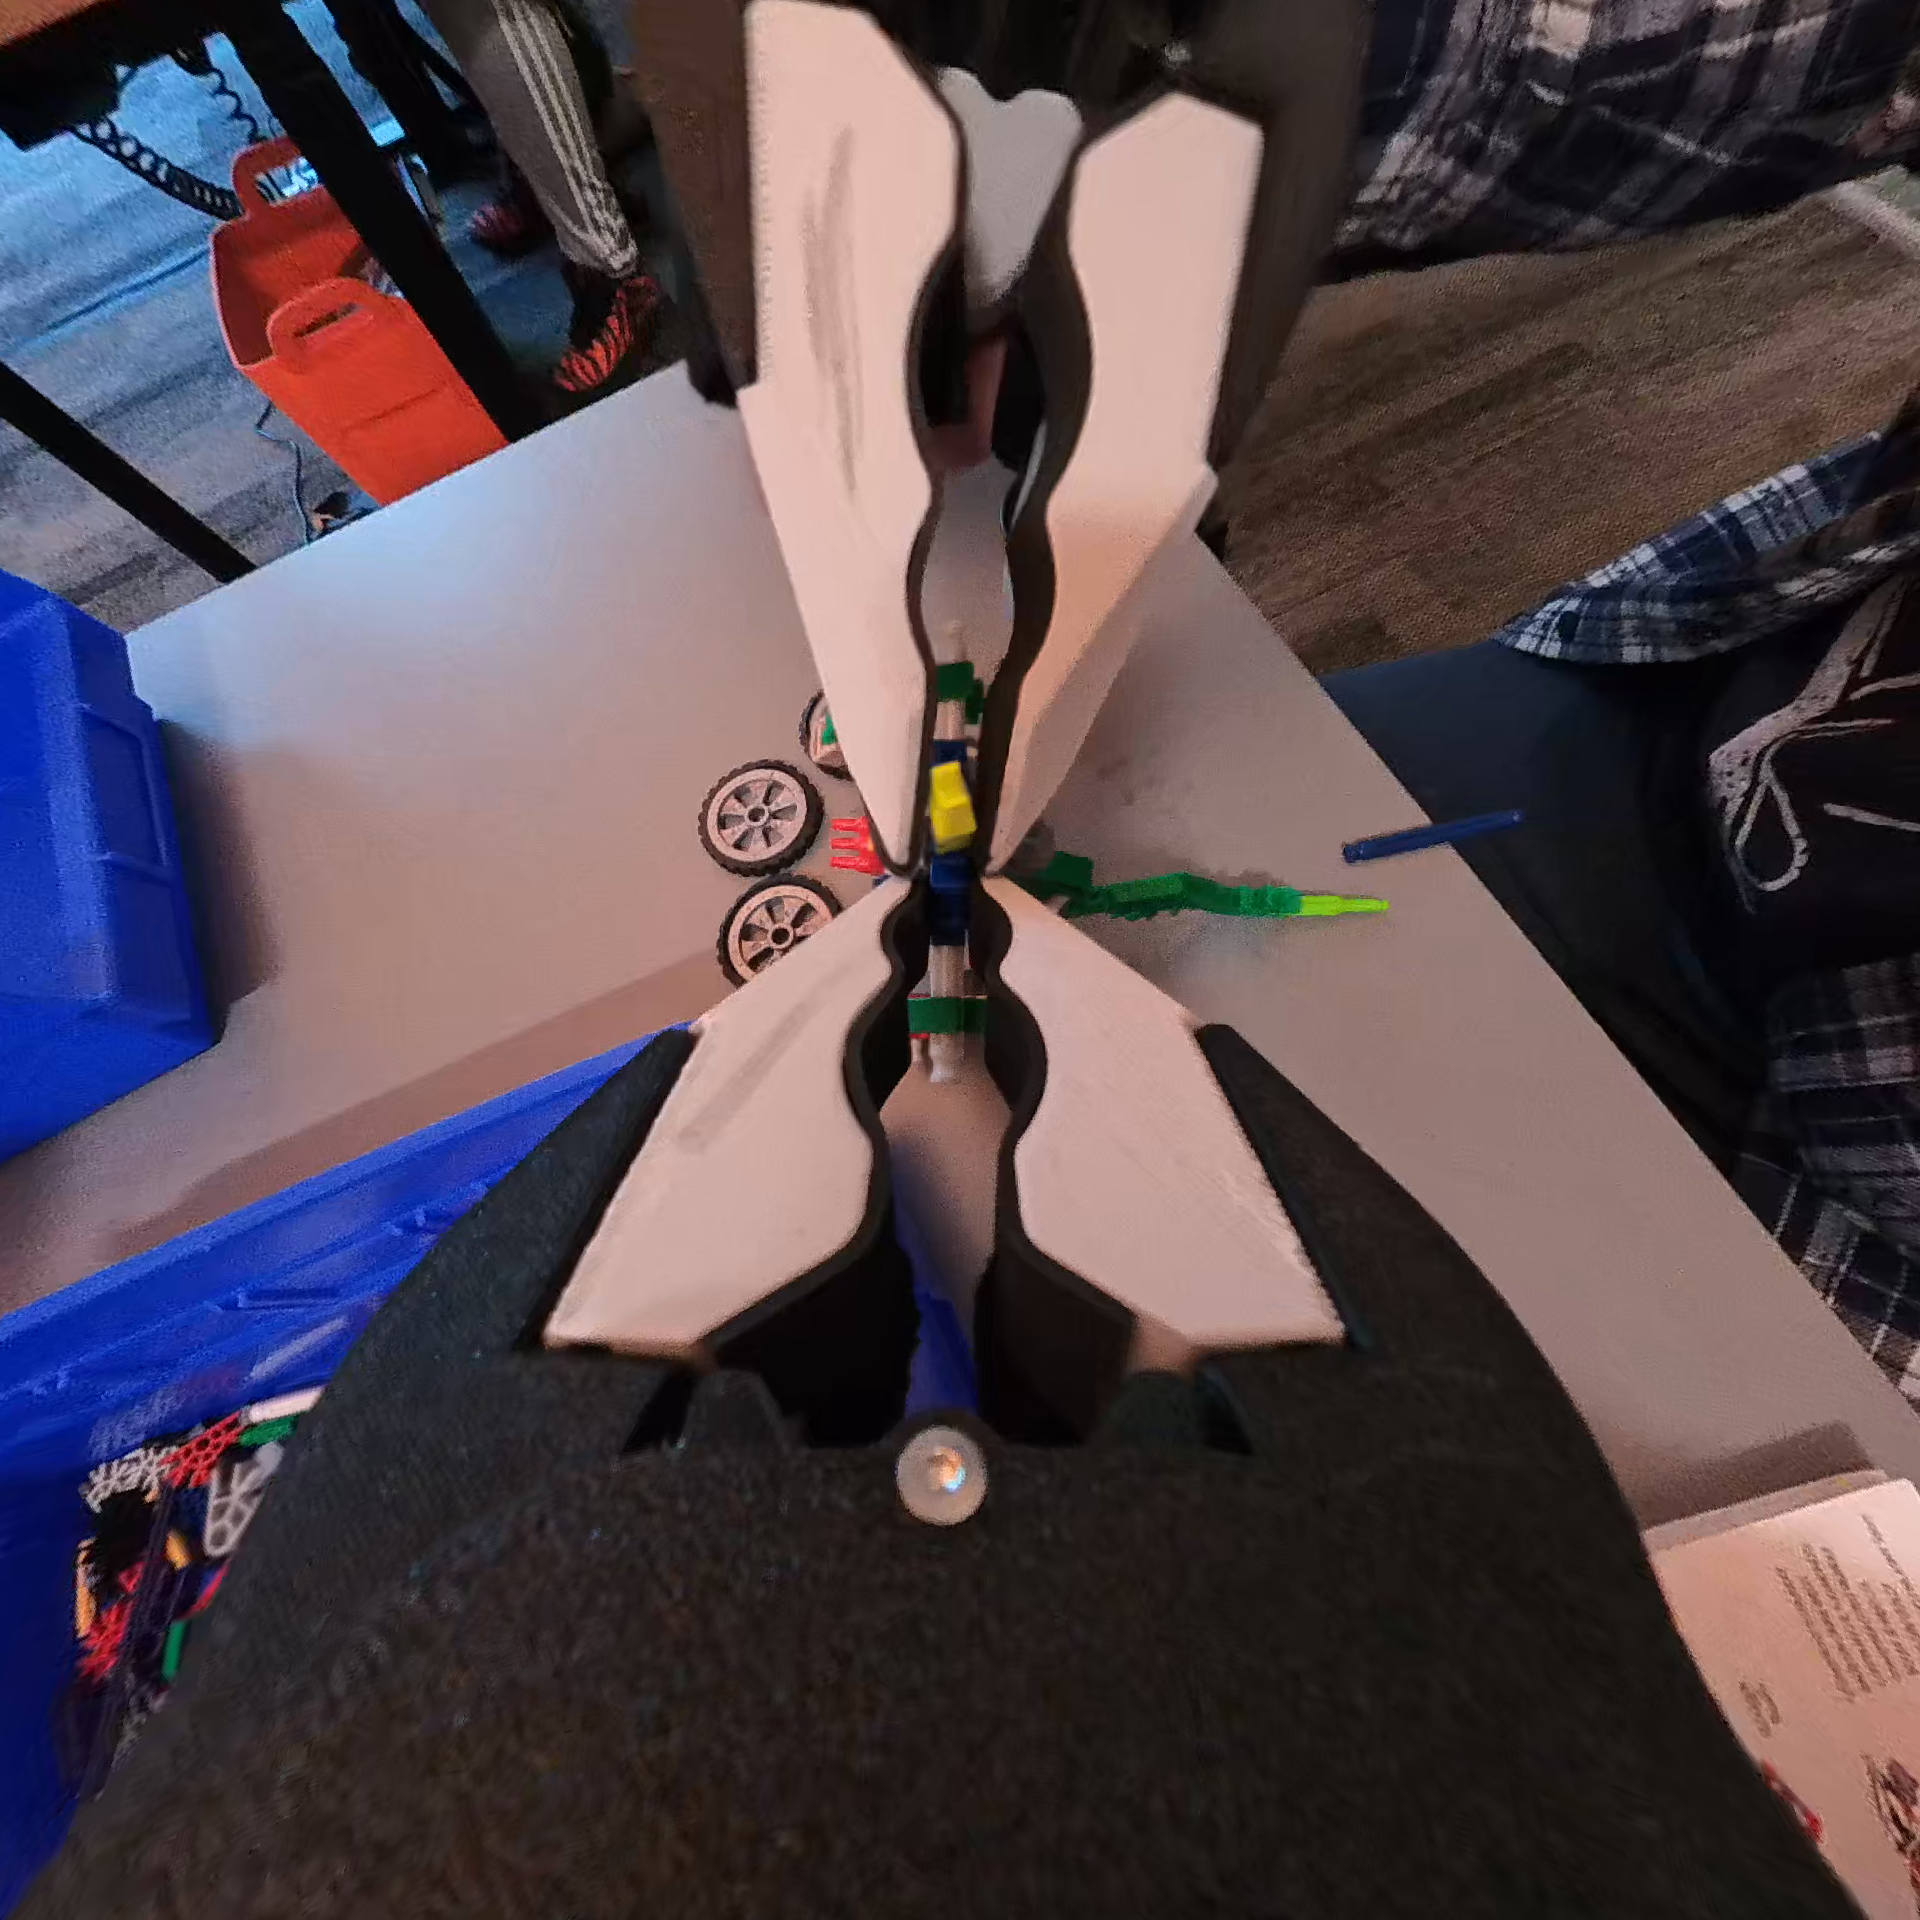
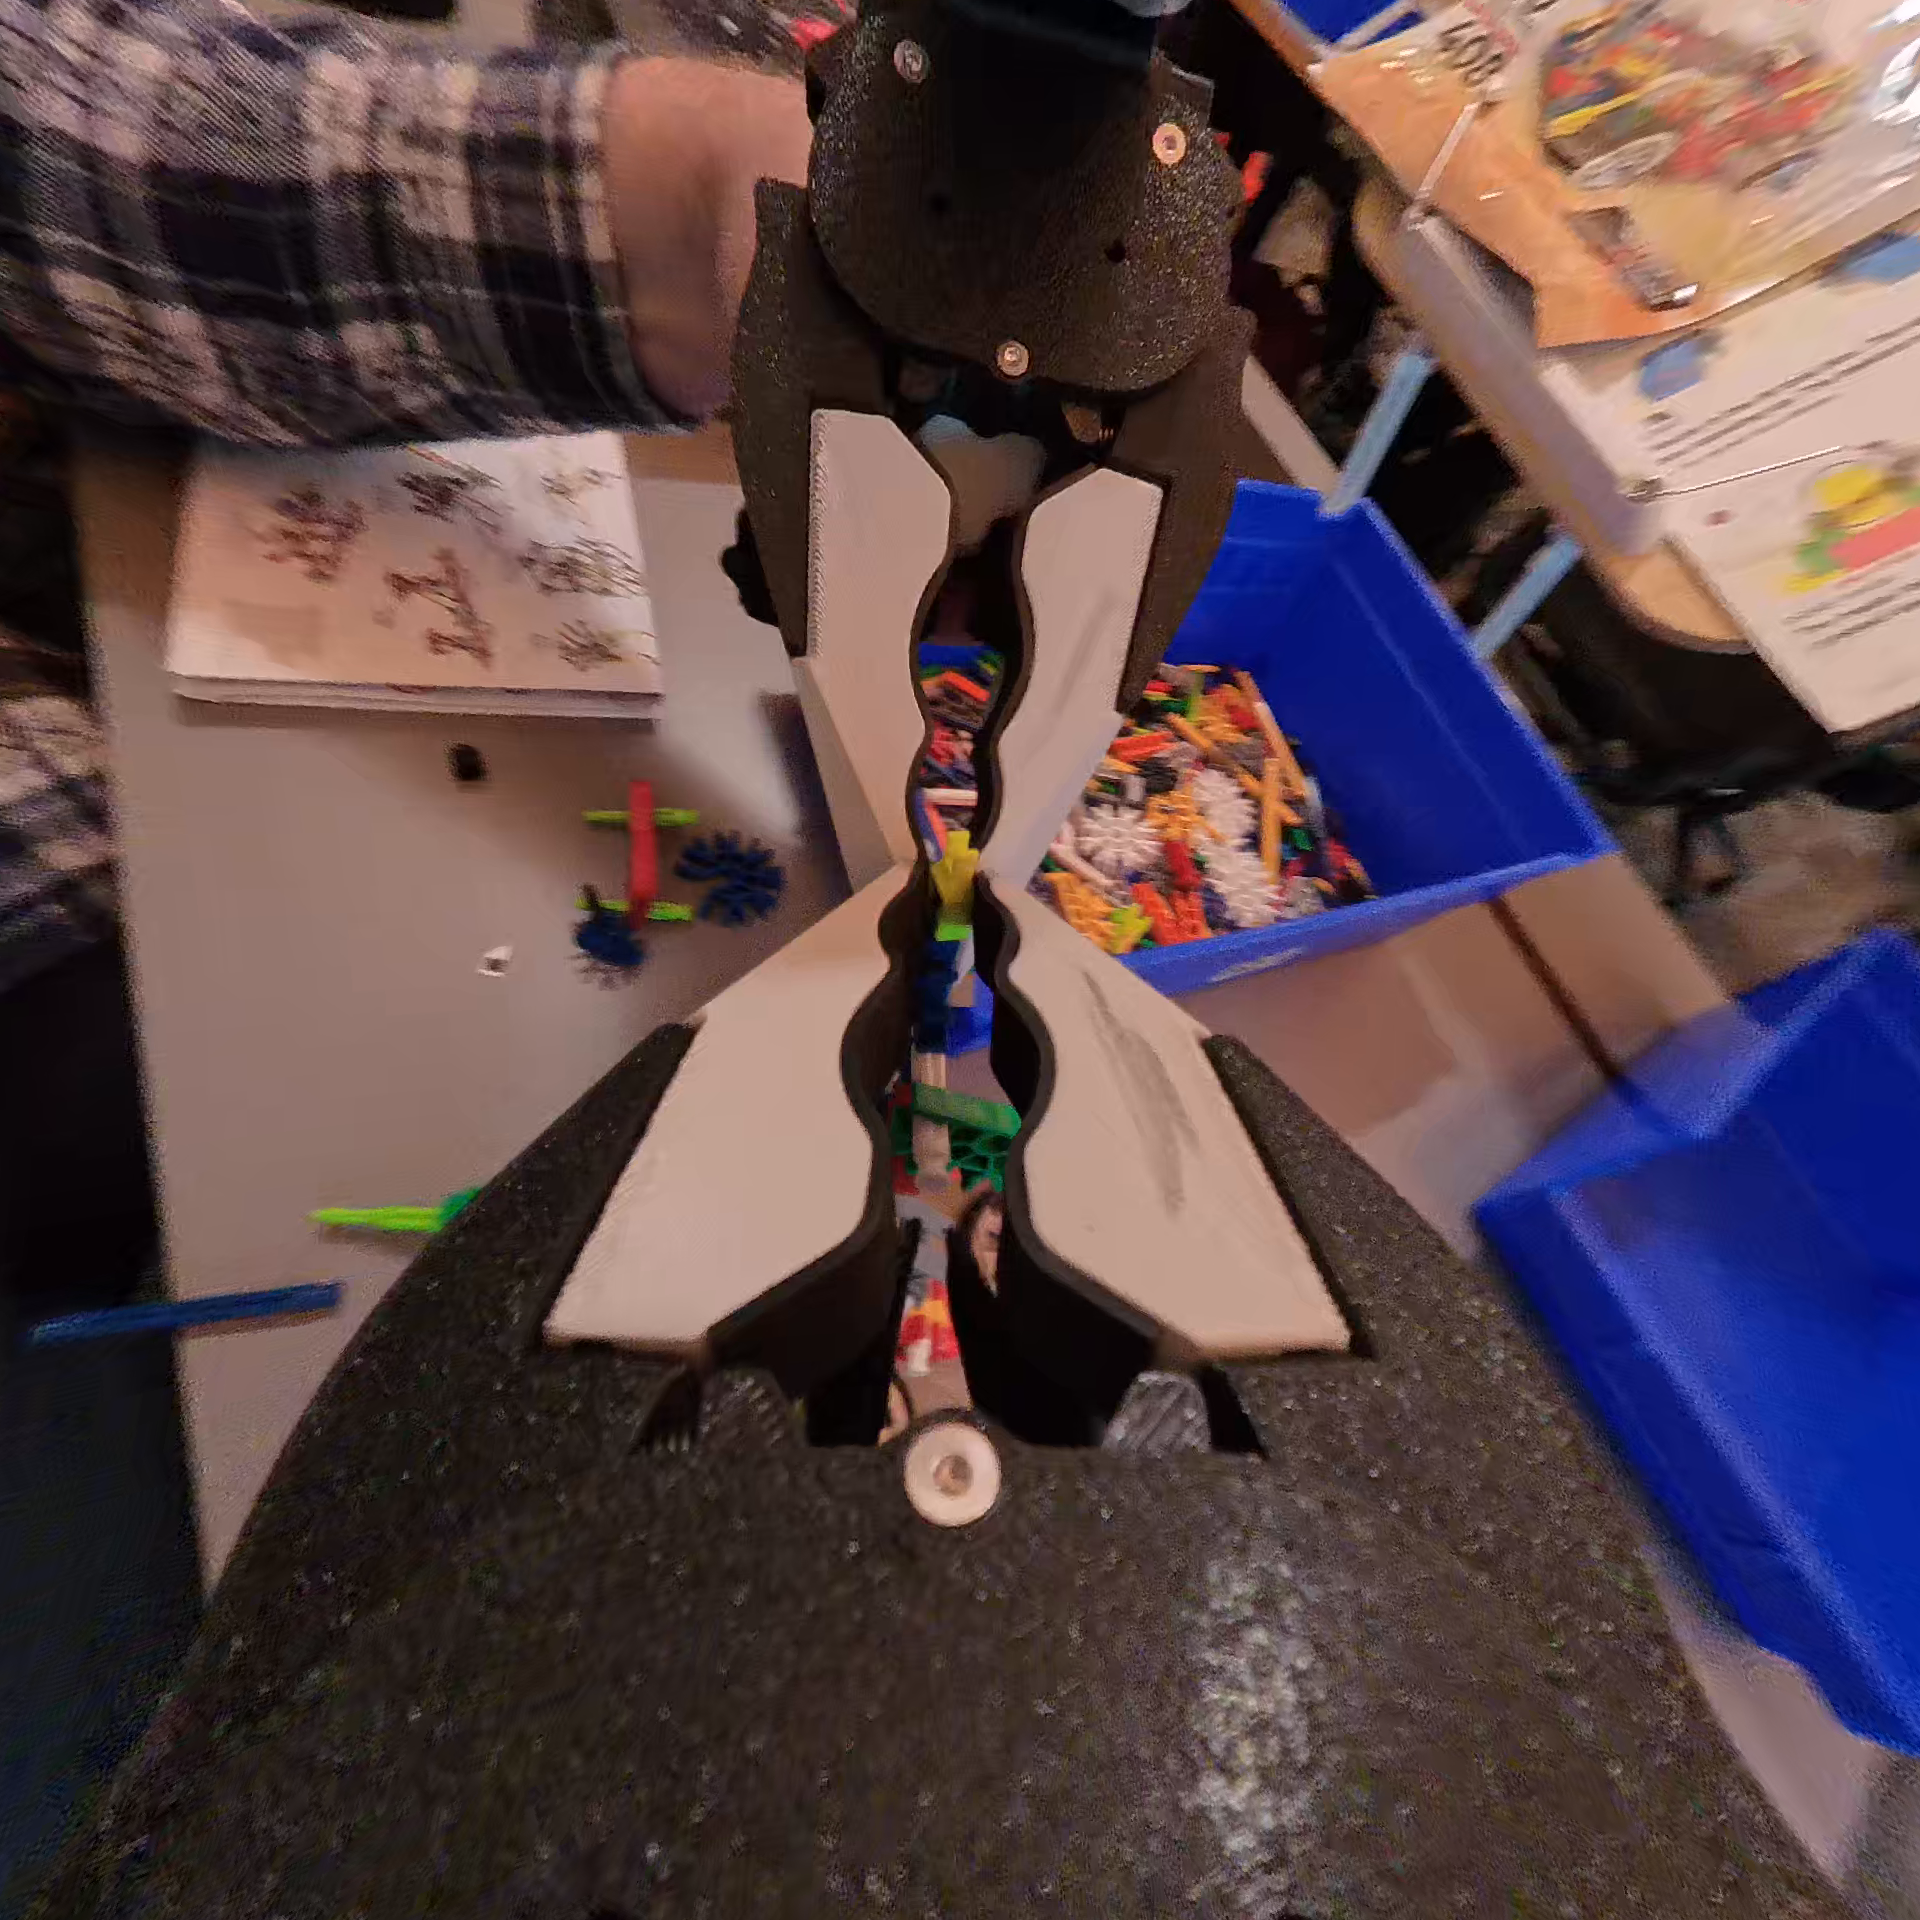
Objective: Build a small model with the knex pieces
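Note:
Both grippers meet tip to tip over the white table (image 1: 468, 623) and are shut on one small rod-and-connector assembly (image 1: 948, 904). It is a grey rod carrying green, blue and a yellow connector (image 1: 951, 816). My left gripper (image 1: 948, 888) clamps the blue connector end. The right gripper (image 1: 948, 857) comes from the far side and clamps around the yellow connector. In the right wrist view my right gripper (image 2: 951, 894) holds the assembly (image 2: 935, 997) along its fingers, the yellow connector (image 2: 954, 868) sits at its tips, and the left gripper (image 2: 954, 847) faces it.
Wheels (image 1: 761, 816) (image 1: 777, 928), a red connector (image 1: 857, 844), a green chain (image 1: 1195, 896) and a blue rod (image 1: 1432, 834) lie on the table. A blue bin (image 2: 1455, 748) holds several pieces, with another bin (image 2: 1714, 1299) beside it. A booklet (image 2: 416, 571) and a small red-and-blue build (image 2: 644, 873) lie farther left. The grippers are tip to tip, or close to it.

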### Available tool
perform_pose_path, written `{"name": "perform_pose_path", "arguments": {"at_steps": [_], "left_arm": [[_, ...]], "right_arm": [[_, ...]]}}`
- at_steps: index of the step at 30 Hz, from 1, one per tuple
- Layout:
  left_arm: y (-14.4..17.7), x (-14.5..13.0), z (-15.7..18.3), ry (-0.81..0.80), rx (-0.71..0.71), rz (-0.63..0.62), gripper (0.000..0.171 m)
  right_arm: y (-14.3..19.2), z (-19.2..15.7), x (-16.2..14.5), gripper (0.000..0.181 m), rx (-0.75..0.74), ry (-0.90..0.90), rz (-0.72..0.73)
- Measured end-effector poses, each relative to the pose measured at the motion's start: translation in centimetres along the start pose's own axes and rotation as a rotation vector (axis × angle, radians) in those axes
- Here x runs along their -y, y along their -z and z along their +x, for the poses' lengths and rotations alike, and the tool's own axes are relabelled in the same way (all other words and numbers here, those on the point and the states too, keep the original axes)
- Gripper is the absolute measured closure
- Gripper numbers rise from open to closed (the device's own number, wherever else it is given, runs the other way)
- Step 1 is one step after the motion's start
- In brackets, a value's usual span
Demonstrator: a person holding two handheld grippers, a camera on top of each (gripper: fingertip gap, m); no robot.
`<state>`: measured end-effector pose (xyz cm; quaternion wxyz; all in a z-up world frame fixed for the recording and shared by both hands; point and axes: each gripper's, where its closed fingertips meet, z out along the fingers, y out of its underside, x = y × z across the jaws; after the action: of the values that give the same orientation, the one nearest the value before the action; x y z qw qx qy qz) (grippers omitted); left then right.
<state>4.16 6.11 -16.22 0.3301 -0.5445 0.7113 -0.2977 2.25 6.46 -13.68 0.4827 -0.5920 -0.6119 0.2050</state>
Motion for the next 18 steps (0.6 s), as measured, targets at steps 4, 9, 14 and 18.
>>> {"name": "perform_pose_path", "arguments": {"at_steps": [4, 9, 14, 18], "left_arm": [[0.0, -0.1, -0.4, 0.044, -0.006, 0.016, 0.168], [0.2, -0.2, -0.7, 0.084, -0.015, 0.025, 0.168], [0.3, -0.3, -1.0, 0.125, -0.026, 0.046, 0.168], [0.3, -0.4, -1.2, 0.127, -0.008, 0.031, 0.168]], "right_arm": [[-0.1, 0.7, -0.1, 0.176, -0.160, 0.136, -0.058], [-0.3, 1.2, 0.0, 0.175, -0.282, 0.271, -0.127], [-0.4, 1.8, 0.0, 0.175, -0.405, 0.401, -0.222], [-0.3, 2.1, -0.1, 0.176, -0.499, 0.510, -0.291]]}}
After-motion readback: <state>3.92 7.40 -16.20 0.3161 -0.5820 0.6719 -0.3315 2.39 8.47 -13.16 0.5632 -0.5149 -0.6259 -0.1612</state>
